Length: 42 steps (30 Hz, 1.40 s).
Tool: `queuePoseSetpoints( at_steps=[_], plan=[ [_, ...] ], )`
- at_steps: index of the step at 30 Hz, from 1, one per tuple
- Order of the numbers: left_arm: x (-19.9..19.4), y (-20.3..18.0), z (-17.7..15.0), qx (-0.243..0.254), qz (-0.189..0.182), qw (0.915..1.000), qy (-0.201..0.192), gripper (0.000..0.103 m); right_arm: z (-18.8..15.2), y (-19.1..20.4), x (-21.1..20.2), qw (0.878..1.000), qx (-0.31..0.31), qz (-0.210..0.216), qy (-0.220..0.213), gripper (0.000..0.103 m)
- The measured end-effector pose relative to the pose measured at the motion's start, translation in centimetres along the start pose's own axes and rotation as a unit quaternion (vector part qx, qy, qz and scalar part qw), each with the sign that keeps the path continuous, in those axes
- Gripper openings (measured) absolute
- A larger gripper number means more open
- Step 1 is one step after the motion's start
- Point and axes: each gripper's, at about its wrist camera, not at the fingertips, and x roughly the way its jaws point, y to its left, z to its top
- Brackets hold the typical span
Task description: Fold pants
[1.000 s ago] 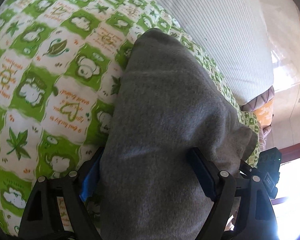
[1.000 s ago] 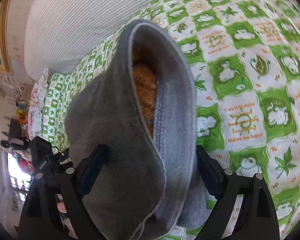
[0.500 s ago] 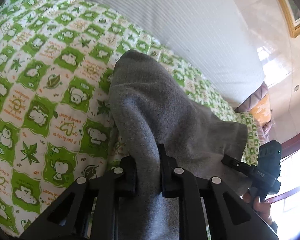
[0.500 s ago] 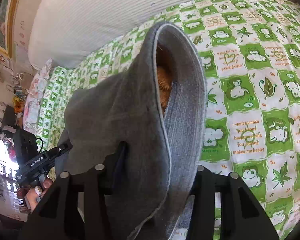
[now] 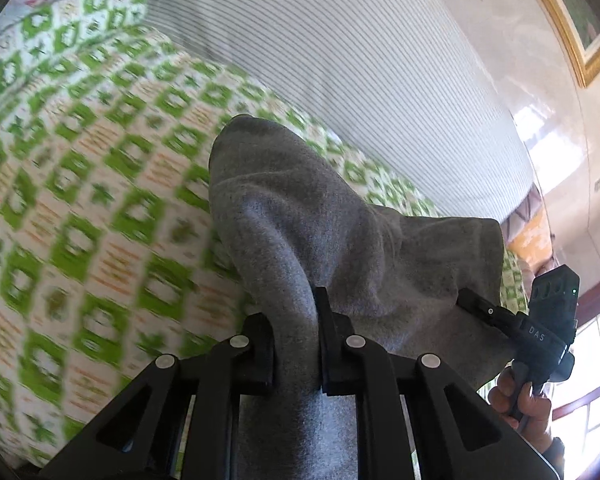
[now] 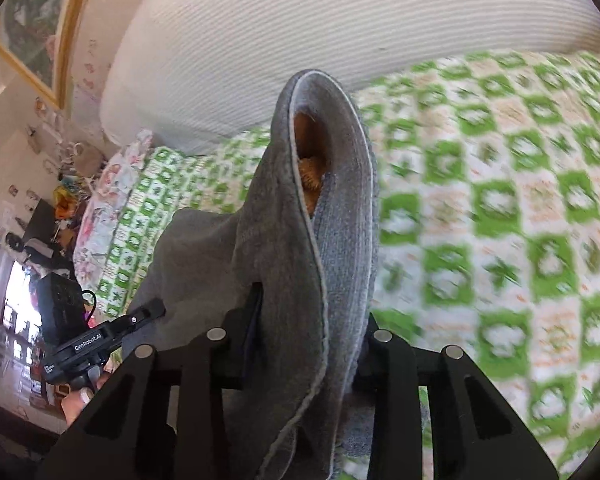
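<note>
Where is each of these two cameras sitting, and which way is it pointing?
Left wrist: sits on the left gripper, looking along its fingers at the gray pants over the green checked bedspread; the right gripper and its hand show at the right edge.
Right wrist: sits on the right gripper, facing the pants' open end; the left gripper shows at lower left.
Shared: pants, bedspread, striped white bedding.
</note>
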Motion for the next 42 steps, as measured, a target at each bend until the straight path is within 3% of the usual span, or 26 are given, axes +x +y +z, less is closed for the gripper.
queuePoseSetpoints(
  at_steps=[9, 16, 30, 42],
  plan=[
    [-1.8, 4.3, 3.8, -0.014, 0.043, 0.9985, -0.031, 0.014, 3.1, 4.1, 6.1, 0.999, -0.019, 0.039, 0.01, 0.036],
    [-2.6, 6.5, 5.0, -0.017, 0.073, 0.9965, -0.037, 0.014, 3.6, 5.5, 10.4, 0.998, -0.021, 0.056, 0.03, 0.036],
    [-1.0, 7.4, 6.4, -0.004, 0.099, 0.9945, -0.034, 0.014, 4.6, 4.5, 12.2, 0.997, -0.016, 0.06, 0.035, 0.036],
    [0.2, 8.7, 5.1, -0.008, 0.109, 0.9939, -0.019, 0.015, 4.1, 2.9, 14.0, 0.998, -0.014, 0.04, 0.056, 0.038]
  ],
)
